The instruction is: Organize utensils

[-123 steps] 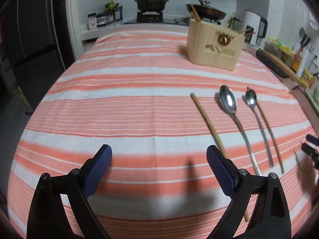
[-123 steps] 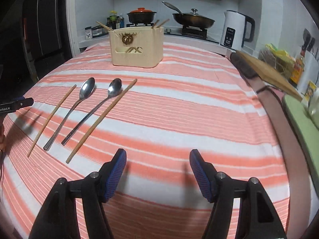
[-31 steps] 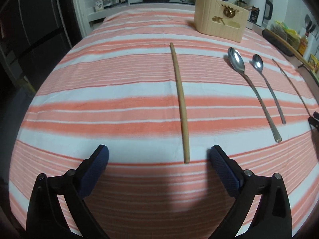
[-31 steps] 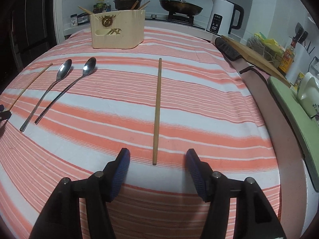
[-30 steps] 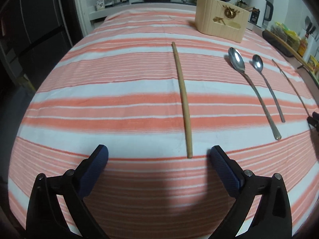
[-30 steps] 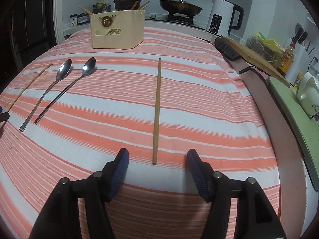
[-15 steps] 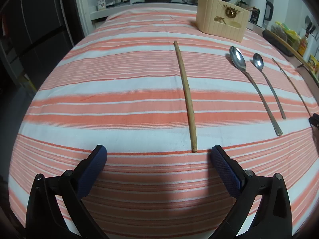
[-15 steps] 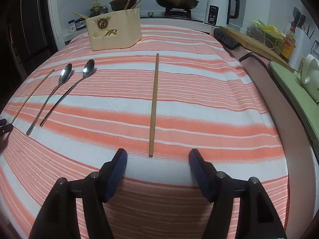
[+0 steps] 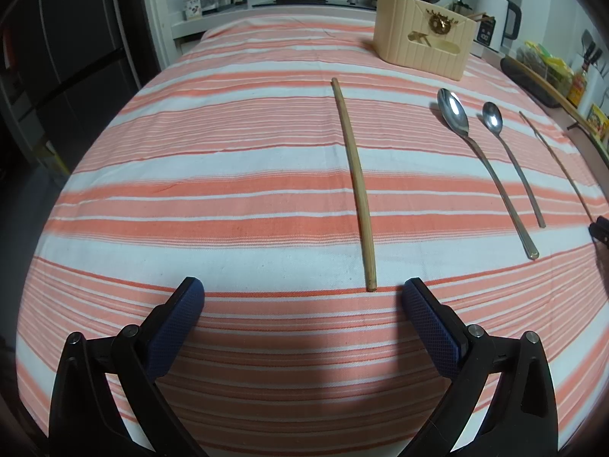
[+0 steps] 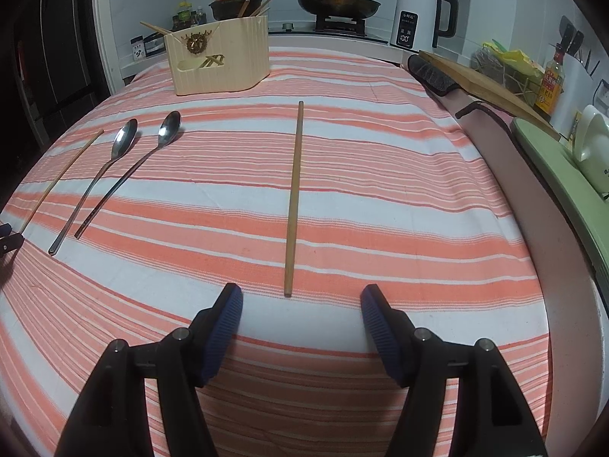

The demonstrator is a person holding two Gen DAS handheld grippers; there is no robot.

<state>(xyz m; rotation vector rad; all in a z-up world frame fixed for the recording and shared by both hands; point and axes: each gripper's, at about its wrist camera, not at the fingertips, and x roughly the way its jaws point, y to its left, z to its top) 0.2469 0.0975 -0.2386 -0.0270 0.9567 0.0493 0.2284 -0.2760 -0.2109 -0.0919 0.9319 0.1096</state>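
Two wooden chopsticks and two steel spoons lie on the striped tablecloth (image 9: pixel 190 175). One chopstick (image 9: pixel 356 175) runs away from my left gripper (image 9: pixel 302 293), which is open; the stick's near end lies just ahead of the jaws, nearer the right finger. To its right lie the large spoon (image 9: pixel 453 114) and the small spoon (image 9: pixel 492 116). The other chopstick (image 10: pixel 294 198) ends just ahead of my open right gripper (image 10: pixel 301 299). A beige utensil holder (image 10: pixel 220 61) with chopsticks in it stands at the far end, and the spoons (image 10: pixel 125 139) lie to the left.
Behind the table are a stove with pots and a white kettle (image 10: pixel 418 15). A wooden cutting board (image 10: pixel 487 80) and a green tray (image 10: pixel 552 167) lie along the right edge. A dark fridge (image 9: pixel 76 57) stands at the left. The other gripper's tip (image 9: pixel 599 228) shows at the frame edge.
Since about four seconds ago each gripper has swung over so that a chopstick lies straight ahead of its jaws. Over the last second the views barely shift; the right jaws stand slightly wider.
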